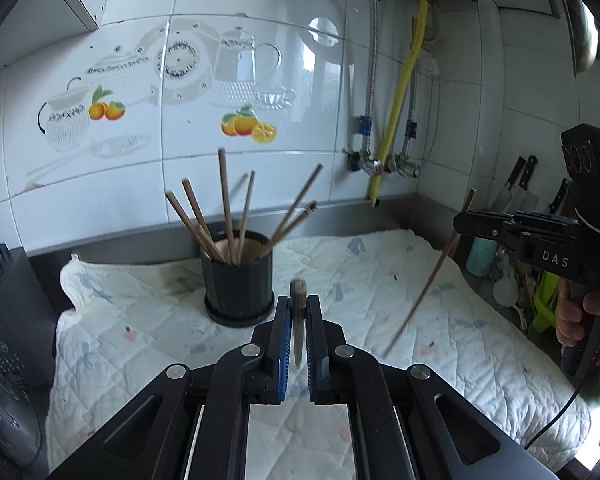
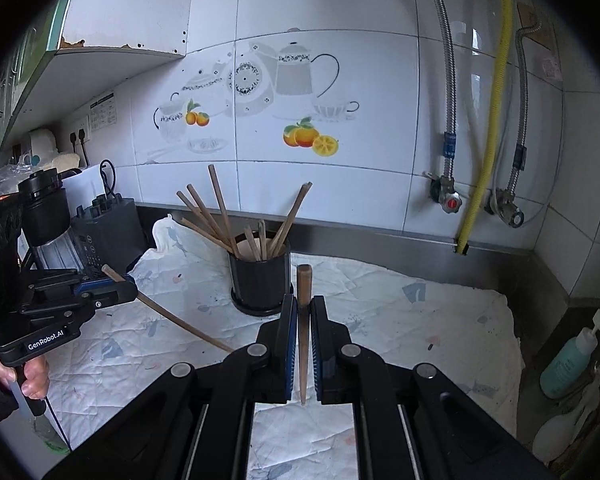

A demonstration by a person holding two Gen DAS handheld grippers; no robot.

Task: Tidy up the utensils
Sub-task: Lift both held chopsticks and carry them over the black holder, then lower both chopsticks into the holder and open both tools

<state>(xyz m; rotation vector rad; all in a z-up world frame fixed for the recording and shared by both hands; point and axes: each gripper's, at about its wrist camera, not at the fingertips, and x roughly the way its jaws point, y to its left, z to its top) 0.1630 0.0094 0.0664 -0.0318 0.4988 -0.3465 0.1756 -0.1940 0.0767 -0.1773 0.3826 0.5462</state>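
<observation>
A black ribbed holder (image 1: 238,280) (image 2: 260,280) stands on the quilted cloth (image 1: 380,280) near the wall, with several wooden chopsticks leaning out of it. My left gripper (image 1: 298,312) is shut on one wooden chopstick (image 1: 299,300), held above the cloth just in front and to the right of the holder. The right wrist view shows the left gripper (image 2: 128,286) at the left, its chopstick (image 2: 180,322) slanting down. My right gripper (image 2: 303,308) is shut on another chopstick (image 2: 304,280), close in front of the holder. From the left wrist view the right gripper (image 1: 466,220) is at the right, its chopstick (image 1: 428,280) hanging diagonally.
A grey appliance (image 1: 4,320) stands at the cloth's left edge. Knives (image 1: 516,188) lean in the right corner. Valves and a yellow hose (image 2: 488,140) run down the tiled wall. A teal pump bottle (image 2: 568,360) sits beyond the cloth's right edge.
</observation>
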